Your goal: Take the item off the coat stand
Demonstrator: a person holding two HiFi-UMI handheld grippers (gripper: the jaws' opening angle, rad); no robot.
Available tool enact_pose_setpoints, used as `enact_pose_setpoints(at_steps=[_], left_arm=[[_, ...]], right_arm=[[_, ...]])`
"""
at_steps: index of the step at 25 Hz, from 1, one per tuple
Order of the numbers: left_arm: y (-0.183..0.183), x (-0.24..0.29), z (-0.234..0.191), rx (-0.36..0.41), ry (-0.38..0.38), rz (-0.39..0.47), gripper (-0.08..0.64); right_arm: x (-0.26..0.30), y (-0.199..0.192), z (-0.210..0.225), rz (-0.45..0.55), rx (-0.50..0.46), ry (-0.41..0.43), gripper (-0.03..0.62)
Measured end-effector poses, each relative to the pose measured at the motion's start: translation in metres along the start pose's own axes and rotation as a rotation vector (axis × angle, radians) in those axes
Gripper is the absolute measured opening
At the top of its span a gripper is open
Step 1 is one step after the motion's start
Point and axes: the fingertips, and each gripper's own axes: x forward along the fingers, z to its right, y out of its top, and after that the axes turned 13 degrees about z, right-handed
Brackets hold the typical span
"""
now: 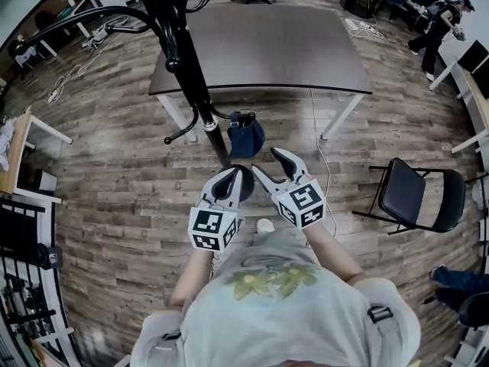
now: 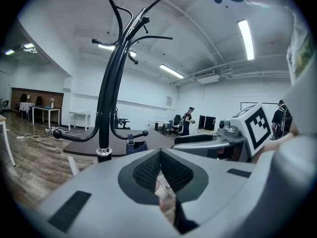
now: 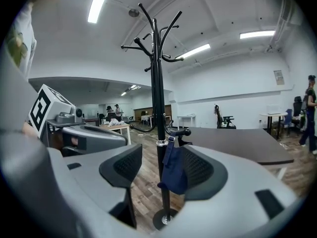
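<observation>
Head view: blue bag (image 1: 246, 138) hung on a low hook (image 1: 227, 116) of the coat stand (image 1: 200, 90), near us. Left gripper view: left gripper (image 2: 159, 157) was shut, empty. Right gripper view: right gripper (image 3: 161, 165) stood wide open, holding nothing, bag lined up betw. its jaws but not reached; we judged gripping by the strap (image 3: 171, 142) & lifting over the hook tip best

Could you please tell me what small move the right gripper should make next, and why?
Probably ease the right gripper forward toward the blue item hanging on a low hook of the coat stand. Its jaws stand apart and empty, and the item lines up with the gap but hangs well ahead of them, so closing now would catch nothing.
</observation>
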Motion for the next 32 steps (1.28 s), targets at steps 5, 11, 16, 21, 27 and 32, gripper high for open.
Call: enact_pose_setpoints(at_steps=[5,11,16,21,27,32], left_arm=[[0.003,0.014,-0.006,-0.002,0.012,0.002,0.015],[0.005,0.025,-0.016,-0.001,0.051,0.014,0.015],[-0.003,0.03,-0.021,0.005,0.089,0.014,0.015],[-0.006,0.038,-0.028,0.006,0.118,0.018,0.015],[-0.01,0.043,-0.031,0.002,0.146,0.021,0.015],[-0.015,0.045,-0.034,-0.006,0.157,0.019,0.015]], right_arm=[[0.015,-0.004,0.013,-0.02,0.004,0.009,0.261],[0.031,-0.007,0.025,-0.03,-0.005,0.039,0.275],[0.04,-0.019,0.037,-0.049,-0.023,0.06,0.284],[0.056,-0.03,0.051,-0.079,-0.04,0.071,0.293],[0.071,-0.045,0.059,-0.107,-0.054,0.09,0.296],[0.085,-0.062,0.067,-0.137,-0.049,0.085,0.298]])
